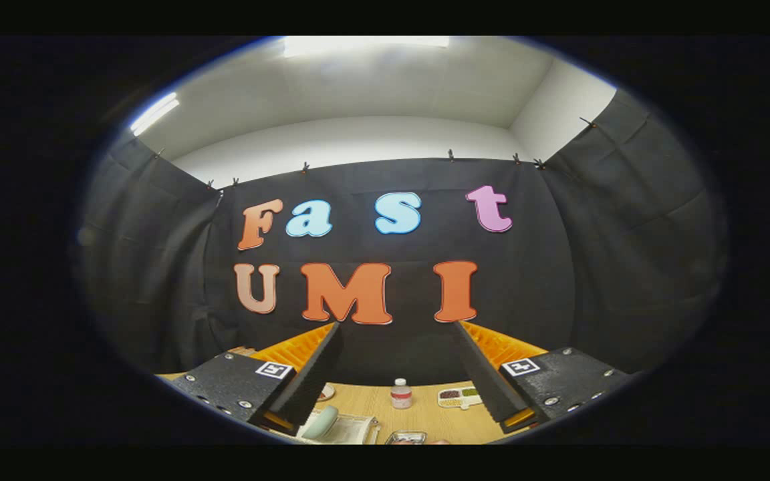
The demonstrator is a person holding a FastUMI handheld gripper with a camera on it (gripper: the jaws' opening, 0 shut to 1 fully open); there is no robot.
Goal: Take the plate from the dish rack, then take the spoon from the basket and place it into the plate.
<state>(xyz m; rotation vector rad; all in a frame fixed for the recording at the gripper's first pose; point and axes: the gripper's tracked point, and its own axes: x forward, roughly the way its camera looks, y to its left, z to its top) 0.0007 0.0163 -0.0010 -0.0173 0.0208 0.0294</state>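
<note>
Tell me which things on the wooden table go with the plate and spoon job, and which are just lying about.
Job:
- pale green plate, seemingly propped in the light dish rack by one finger
- gripper, open and raised, holding nothing

Lying about:
- small clear bottle with white cap, between the fingers and beyond them
- white divided tray of dark and green bits
- clear container nearest the gripper; contents unclear

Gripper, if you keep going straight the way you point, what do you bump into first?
Probably the booth's black cloth wall. The gripper, jaws open and empty, aims above the table, passing over the small bottle; depth is uncertain.
</note>
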